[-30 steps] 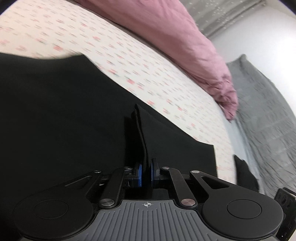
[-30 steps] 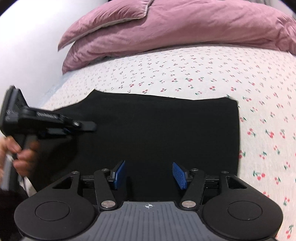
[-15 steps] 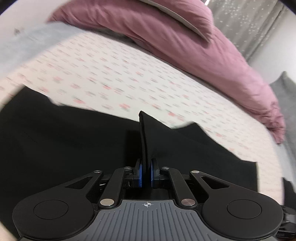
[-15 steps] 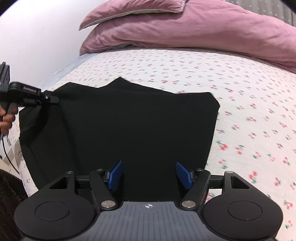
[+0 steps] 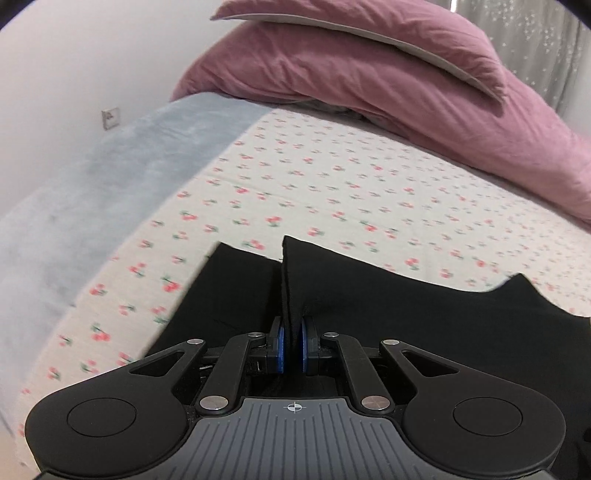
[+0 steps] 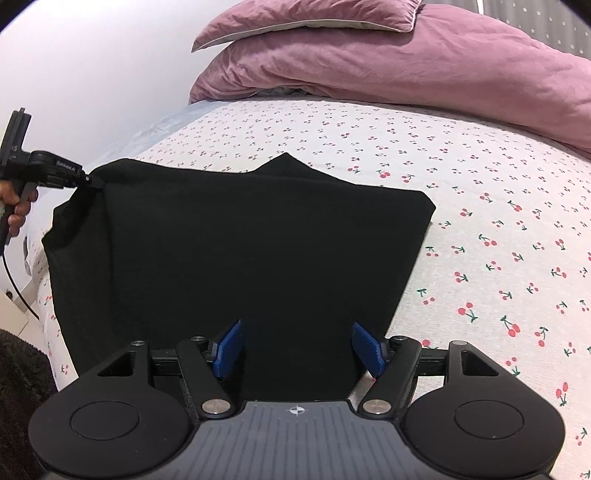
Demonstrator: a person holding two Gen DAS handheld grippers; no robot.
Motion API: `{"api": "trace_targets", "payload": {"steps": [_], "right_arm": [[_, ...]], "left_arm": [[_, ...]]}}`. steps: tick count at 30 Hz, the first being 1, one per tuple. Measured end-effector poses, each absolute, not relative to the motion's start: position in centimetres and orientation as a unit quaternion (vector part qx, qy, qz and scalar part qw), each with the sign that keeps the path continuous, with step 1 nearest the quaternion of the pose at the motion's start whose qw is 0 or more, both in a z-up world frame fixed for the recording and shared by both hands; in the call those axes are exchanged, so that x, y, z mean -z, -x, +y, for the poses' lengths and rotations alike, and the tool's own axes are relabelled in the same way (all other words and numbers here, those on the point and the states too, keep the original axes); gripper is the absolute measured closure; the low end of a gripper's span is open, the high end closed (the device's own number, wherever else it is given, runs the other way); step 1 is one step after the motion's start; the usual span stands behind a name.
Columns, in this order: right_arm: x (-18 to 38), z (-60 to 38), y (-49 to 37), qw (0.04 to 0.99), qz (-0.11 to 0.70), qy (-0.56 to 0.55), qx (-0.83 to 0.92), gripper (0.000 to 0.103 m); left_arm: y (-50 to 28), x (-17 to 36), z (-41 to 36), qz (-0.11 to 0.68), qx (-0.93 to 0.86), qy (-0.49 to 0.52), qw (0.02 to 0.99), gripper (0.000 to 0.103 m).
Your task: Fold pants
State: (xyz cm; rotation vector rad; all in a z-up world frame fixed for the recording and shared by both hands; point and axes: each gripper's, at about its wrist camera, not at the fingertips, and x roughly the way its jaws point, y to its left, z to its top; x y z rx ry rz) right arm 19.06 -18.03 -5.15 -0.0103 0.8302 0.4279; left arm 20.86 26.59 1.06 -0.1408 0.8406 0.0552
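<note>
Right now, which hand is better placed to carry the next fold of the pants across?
Left, probably. The left gripper is shut on a raised edge of the black pants. The right gripper hovers with its jaws open over the near edge, gripping nothing.

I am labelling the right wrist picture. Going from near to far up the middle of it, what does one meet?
The right gripper with open blue fingers → black pants → cherry-print sheet → pink duvet → pink pillow.
</note>
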Motion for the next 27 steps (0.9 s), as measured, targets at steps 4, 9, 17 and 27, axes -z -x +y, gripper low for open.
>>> {"api": "trace_targets", "payload": {"steps": [4,9,17,27], "right_arm": [[5.1,-17.7,-18.5,0.894,0.394,0.017,-0.212,0.035],[4.5,-17.5,-17.6,0.898,0.380,0.027,-0.219,0.035],[4.5,-15.8,-16.5,0.894,0.373,0.041,-0.244,0.035],[5.2,-14.7,-15.5,0.886,0.382,0.055,-0.259,0.035]], "left_arm": [[-21.5,0.0,27.8,0.415,-0.039,0.070,0.906,0.097],[-19.4,-1.0,28.7,0.386,-0.030,0.104,0.916,0.082],[-13.0,-3.1,30.4,0.371,-0.019,0.134,0.919,0.043],[-9.9,0.1,34.1,0.429,-0.058,0.221,0.874,0.045]]}}
